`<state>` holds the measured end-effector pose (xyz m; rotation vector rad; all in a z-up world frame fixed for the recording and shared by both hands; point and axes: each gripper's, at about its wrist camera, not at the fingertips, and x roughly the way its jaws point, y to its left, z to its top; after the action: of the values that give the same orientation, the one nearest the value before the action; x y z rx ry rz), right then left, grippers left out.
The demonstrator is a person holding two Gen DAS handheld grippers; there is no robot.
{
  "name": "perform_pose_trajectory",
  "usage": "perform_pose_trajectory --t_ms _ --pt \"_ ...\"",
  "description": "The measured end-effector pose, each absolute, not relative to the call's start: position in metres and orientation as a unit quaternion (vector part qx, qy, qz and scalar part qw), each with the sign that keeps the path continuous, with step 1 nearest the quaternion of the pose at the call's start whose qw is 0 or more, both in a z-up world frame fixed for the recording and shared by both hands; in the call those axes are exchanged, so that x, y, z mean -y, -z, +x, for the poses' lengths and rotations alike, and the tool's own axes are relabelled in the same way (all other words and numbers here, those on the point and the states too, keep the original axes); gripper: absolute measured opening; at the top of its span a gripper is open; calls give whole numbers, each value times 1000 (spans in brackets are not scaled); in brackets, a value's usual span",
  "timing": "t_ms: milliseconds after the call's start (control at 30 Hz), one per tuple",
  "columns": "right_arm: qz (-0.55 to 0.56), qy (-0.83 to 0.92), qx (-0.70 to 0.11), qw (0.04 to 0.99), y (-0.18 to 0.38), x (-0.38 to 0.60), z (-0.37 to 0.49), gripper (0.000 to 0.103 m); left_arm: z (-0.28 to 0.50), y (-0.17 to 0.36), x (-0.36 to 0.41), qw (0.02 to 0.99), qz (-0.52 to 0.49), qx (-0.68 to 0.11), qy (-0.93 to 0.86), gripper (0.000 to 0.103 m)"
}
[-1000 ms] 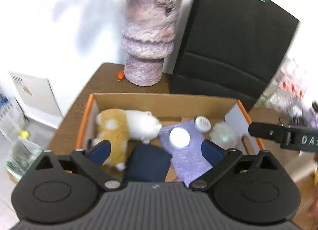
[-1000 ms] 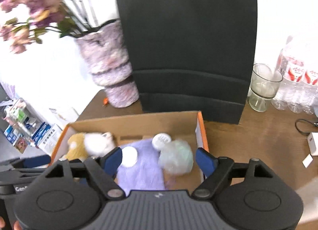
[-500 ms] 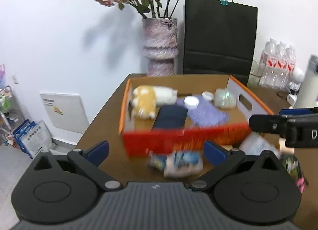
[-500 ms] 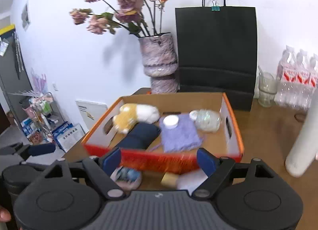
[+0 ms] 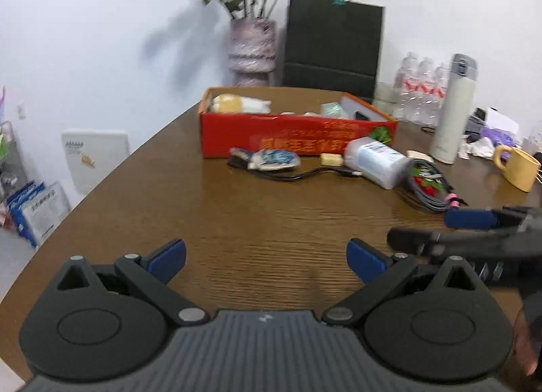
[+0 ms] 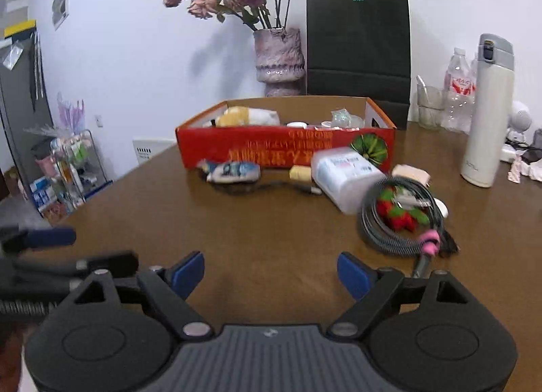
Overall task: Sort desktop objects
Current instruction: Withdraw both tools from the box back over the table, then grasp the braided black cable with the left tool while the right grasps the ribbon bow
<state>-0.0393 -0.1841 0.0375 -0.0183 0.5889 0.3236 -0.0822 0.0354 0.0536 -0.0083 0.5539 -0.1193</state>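
A red cardboard box stands on the brown table and holds a plush toy, small lids and a pale bag. In front of it lie a blue-white packet, a white plastic container, a small yellow block, a black cable and a coiled grey cable with a strawberry toy. My left gripper is open and empty, low over bare table. My right gripper is open and empty beside it.
A vase of dried roses and a black paper bag stand behind the box. A white thermos, water bottles, a glass and a yellow mug are on the right. The table edge curves on the left.
Both grippers have pulled back and down from over the box to low over the near table. The box and the loose items now lie well ahead. Both stay open.
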Motion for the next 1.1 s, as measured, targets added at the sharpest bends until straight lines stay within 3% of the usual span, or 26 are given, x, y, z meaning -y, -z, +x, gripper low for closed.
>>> perform_pose_trajectory --t_ms 567,833,967,1100 --pt "-28 -132 -271 953 -31 209 -55 87 -73 -33 -25 952 20 -299 63 103" --pt "22 -54 -253 966 -41 266 -4 87 -33 -50 20 951 44 -275 130 103" --pt "17 -40 -287 957 -34 281 32 80 -12 -57 40 950 41 -270 150 103" --pt "28 -38 -308 950 -23 294 48 64 3 -55 53 946 41 -278 159 102"
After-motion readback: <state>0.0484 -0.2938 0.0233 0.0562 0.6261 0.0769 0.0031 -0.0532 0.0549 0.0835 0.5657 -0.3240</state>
